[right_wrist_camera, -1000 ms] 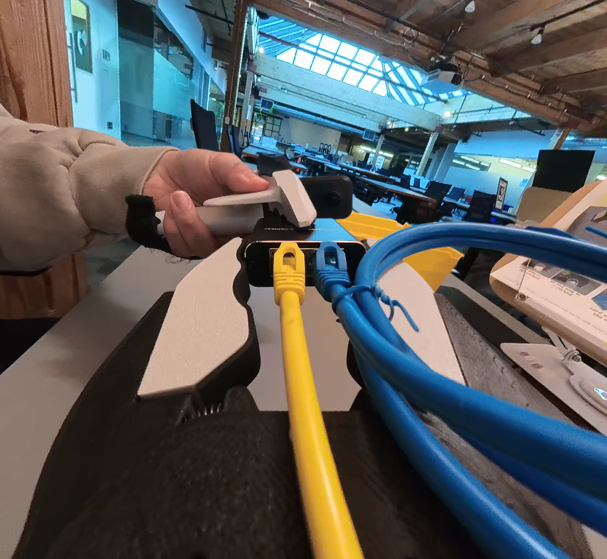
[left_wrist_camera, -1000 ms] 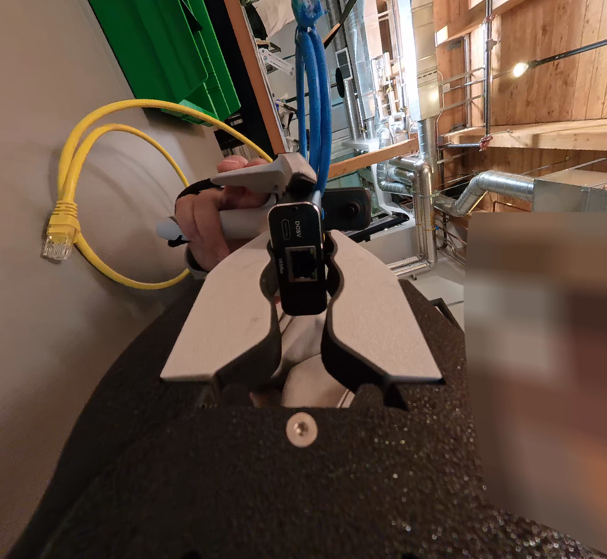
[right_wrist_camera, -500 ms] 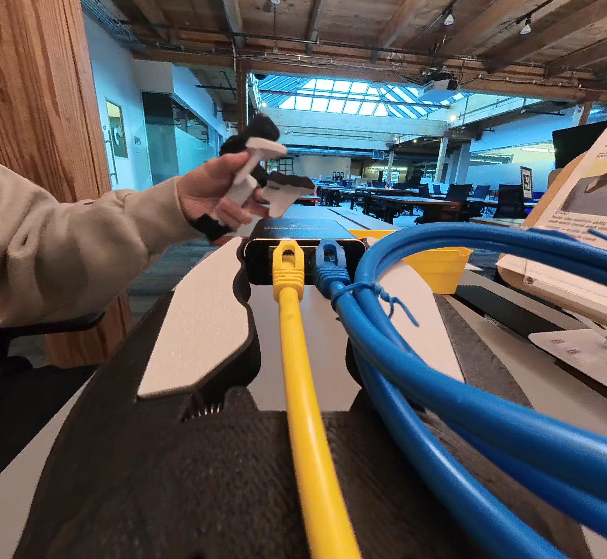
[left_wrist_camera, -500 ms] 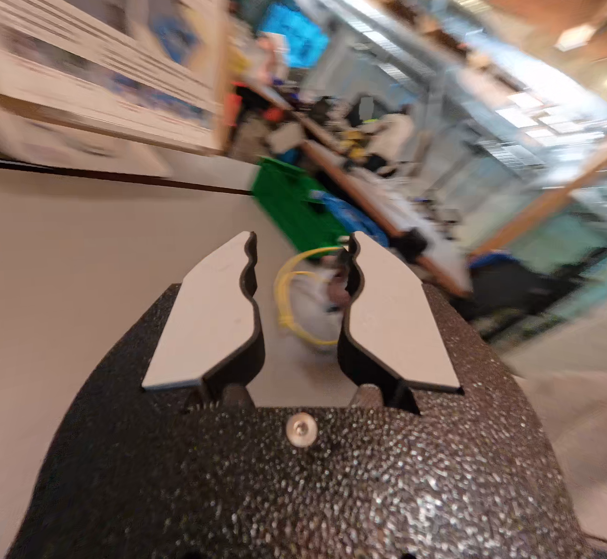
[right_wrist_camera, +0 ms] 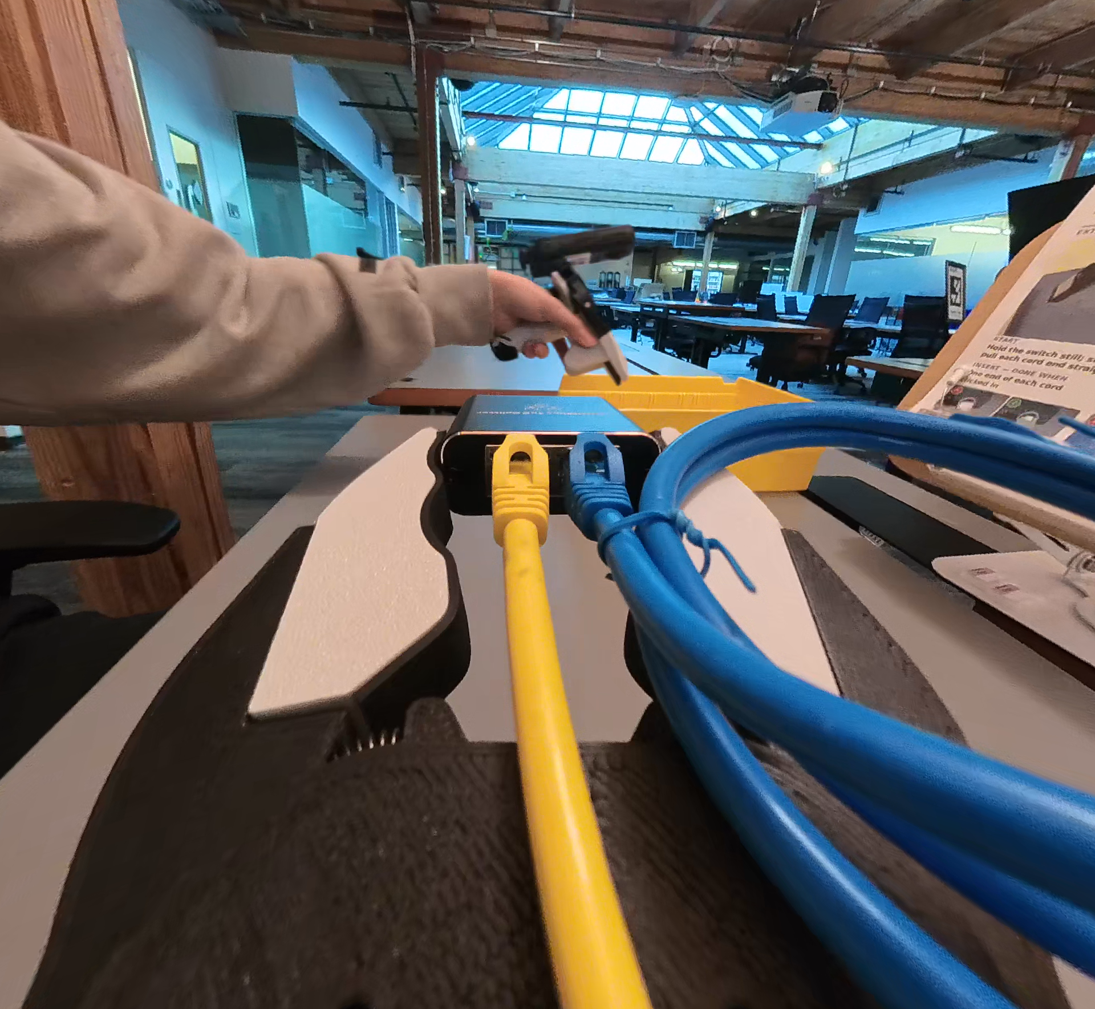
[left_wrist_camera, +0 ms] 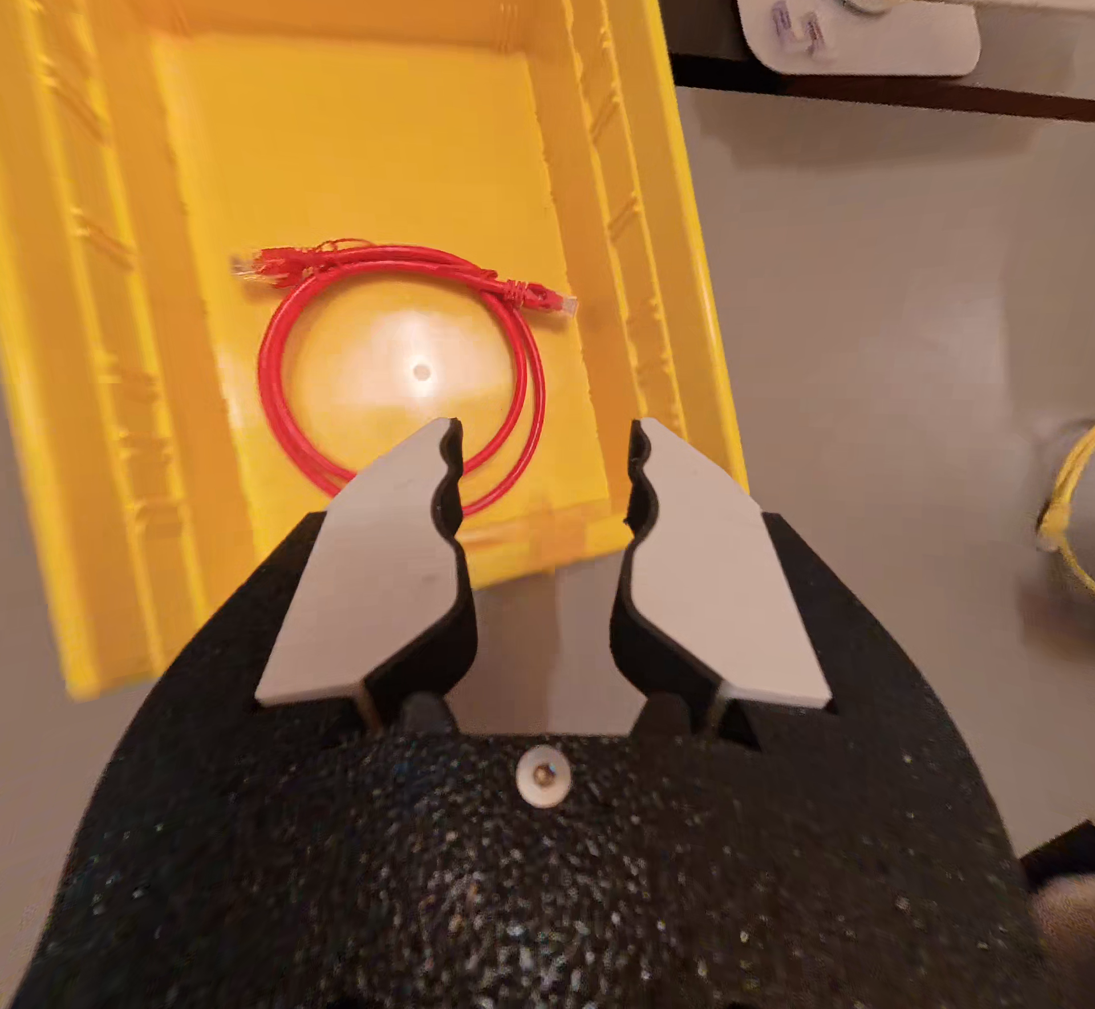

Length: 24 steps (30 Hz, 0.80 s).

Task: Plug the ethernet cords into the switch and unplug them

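My right gripper (right_wrist_camera: 548,441) is shut on the black switch (right_wrist_camera: 548,414), one finger on each side, low over the grey table (right_wrist_camera: 592,654). A yellow cord (right_wrist_camera: 521,483) and a blue cord (right_wrist_camera: 595,483) are plugged into its front ports, and the blue coil loops off to the right. My left gripper (left_wrist_camera: 545,435) is open and empty, pointing down into a yellow bin (left_wrist_camera: 622,210) that holds a coiled red cord (left_wrist_camera: 278,388). In the right wrist view the left gripper (right_wrist_camera: 592,358) hangs over the bin (right_wrist_camera: 681,394) behind the switch.
An instruction board (right_wrist_camera: 1019,340) on a white stand (left_wrist_camera: 859,32) is at the table's right. A loop of yellow cord (left_wrist_camera: 1066,494) lies on the table right of the bin. A wooden post (right_wrist_camera: 71,91) and a chair arm (right_wrist_camera: 77,530) are to the left. Left tips to right tips: about 40 cm.
My left gripper let go of the switch, opened, and swung away to above the yellow bin. My right gripper kept its hold on the switch with both cords plugged in.
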Each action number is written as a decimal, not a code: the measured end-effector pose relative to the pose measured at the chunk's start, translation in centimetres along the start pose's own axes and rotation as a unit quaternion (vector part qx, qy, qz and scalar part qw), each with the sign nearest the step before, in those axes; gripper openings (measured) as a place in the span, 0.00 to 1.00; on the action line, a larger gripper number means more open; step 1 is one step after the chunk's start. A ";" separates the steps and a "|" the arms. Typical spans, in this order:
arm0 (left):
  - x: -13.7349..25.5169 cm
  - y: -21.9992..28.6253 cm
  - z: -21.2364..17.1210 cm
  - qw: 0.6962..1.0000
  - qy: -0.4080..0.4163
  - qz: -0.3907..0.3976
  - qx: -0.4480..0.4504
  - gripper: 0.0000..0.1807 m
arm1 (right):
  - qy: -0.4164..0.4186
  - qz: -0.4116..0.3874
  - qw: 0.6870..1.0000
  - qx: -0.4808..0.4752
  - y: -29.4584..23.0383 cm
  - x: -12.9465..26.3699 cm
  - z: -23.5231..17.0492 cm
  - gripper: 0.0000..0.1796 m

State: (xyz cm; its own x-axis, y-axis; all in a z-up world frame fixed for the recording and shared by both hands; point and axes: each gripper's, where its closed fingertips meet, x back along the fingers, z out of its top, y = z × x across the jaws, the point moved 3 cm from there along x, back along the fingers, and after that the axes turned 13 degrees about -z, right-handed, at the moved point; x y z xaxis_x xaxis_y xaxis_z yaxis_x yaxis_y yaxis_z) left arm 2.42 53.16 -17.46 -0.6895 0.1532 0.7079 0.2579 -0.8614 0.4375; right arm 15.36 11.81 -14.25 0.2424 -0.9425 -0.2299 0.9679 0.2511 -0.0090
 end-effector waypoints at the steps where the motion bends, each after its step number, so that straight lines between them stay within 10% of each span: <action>1: -1.1 -0.5 0.4 1.000 -0.010 -0.004 0.007 0.29 | -0.004 -0.001 1.000 0.000 0.1 0.0 -0.2 0.36; 12: -9.7 -10.2 3.5 0.962 0.028 0.067 0.263 0.35 | -0.015 0.001 1.000 -0.008 0.7 0.3 -1.0 0.36; 19: -11.4 -11.4 4.3 0.972 0.000 0.189 0.138 0.26 | -0.023 0.005 1.000 -0.007 0.4 0.2 -1.4 0.36; 24: -12.4 -8.2 4.8 0.993 0.026 0.107 0.034 0.08 | -0.025 0.003 1.000 -0.004 0.5 0.2 -1.5 0.36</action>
State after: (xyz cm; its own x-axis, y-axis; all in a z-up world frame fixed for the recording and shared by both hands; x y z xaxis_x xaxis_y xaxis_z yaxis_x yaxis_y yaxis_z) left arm 12.09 60.69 -27.19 -0.6480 -0.0572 0.7595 0.4459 -0.8369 0.3173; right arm 15.80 12.04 -15.78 0.2508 -0.9511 -0.1801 0.9661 0.2576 -0.0156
